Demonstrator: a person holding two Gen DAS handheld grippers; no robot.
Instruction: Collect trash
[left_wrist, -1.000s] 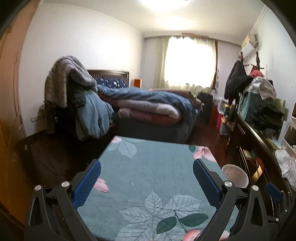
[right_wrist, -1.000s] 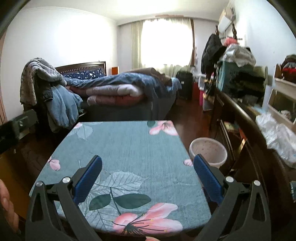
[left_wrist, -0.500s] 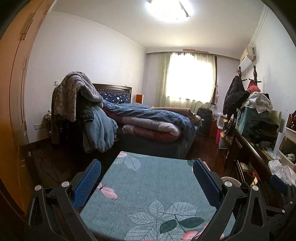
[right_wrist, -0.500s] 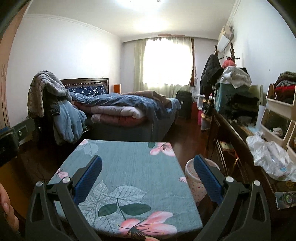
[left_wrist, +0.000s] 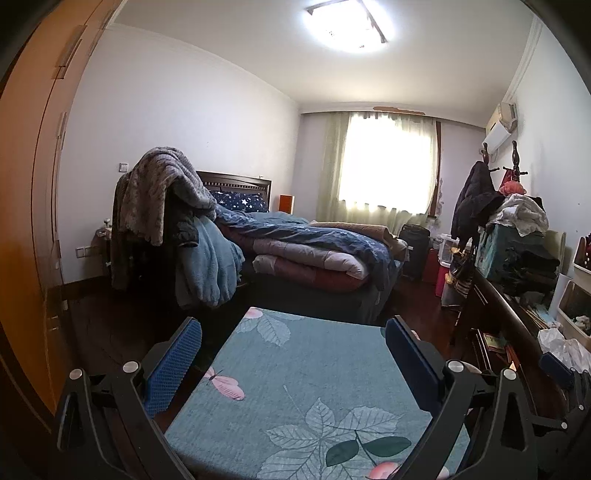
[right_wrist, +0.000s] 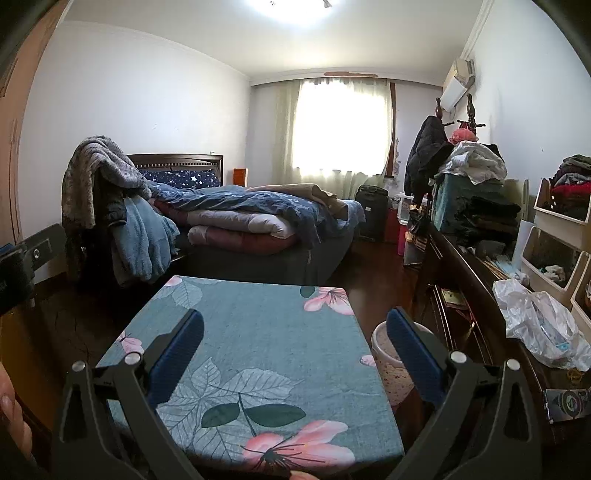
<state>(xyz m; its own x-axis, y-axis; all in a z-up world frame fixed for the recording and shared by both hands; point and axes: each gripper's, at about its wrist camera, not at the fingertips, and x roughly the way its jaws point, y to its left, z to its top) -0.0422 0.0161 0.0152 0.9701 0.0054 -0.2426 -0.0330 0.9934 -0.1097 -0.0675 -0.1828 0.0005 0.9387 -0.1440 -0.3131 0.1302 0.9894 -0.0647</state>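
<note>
Trash bin (right_wrist: 388, 354), a pale speckled pail, stood on the dark floor just beside the right edge of the floral-covered table (right_wrist: 258, 332), partly behind the right gripper (right_wrist: 295, 345). Both the right gripper and the left gripper (left_wrist: 293, 356) hovered over the table with jaws spread wide, holding nothing. A crumpled plastic bag (right_wrist: 539, 328) lay on the sideboard (right_wrist: 476, 284) to the right. Farther off stood the bed (right_wrist: 258, 221) and the bright window (right_wrist: 340, 125).

The table (right_wrist: 255, 332) wears a teal cloth printed with grey-blue leaves, dark green leaves and pink flowers. Beside it the bin (right_wrist: 388, 354) is pale pink with small speckles. Beyond the table, the bed (right_wrist: 258, 218) has a navy star-print pillow (right_wrist: 181, 179), a dark blue quilt and folded grey and maroon covers.
</note>
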